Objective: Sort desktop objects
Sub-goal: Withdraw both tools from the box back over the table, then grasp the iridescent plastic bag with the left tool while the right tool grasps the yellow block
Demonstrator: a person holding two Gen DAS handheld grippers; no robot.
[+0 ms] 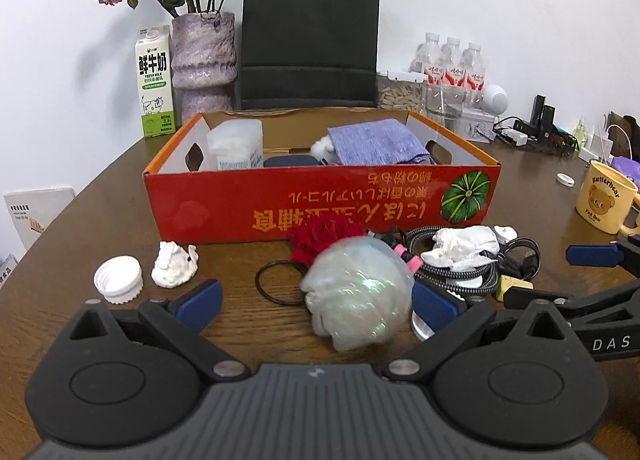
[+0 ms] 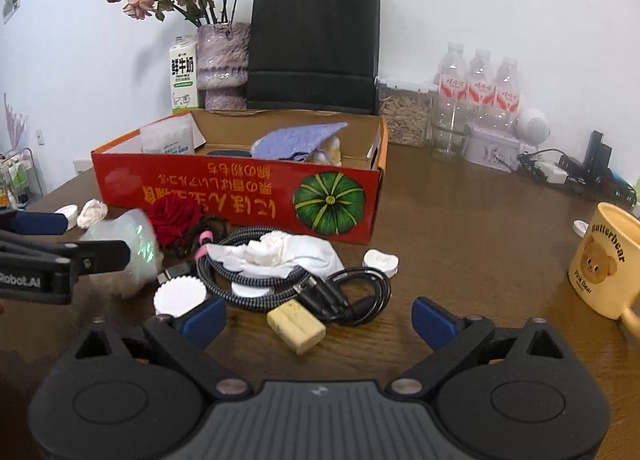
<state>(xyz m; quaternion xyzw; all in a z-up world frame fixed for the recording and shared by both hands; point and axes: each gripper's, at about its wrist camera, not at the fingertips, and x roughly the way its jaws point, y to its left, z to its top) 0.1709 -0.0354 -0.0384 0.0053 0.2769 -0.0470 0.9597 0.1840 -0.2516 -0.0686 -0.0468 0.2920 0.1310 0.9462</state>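
A red box [image 2: 240,188] carries yellow lettering and a green striped pumpkin print; inside lies a lilac cloth [image 2: 298,140]. On the brown counter [image 2: 460,220]: a black-and-white braided cable [image 2: 256,292], a yellow bear mug [image 2: 608,260], a red fabric rose [image 2: 174,216], an iridescent white bag [image 1: 356,292].

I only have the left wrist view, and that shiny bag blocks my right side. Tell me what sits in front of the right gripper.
Observer: A cream block lies between the fingers of the open right gripper, untouched.
Operator: Report what's behind the shiny bag.
Observer: A white scalloped cap lies flat there, just beside the right gripper's left finger.
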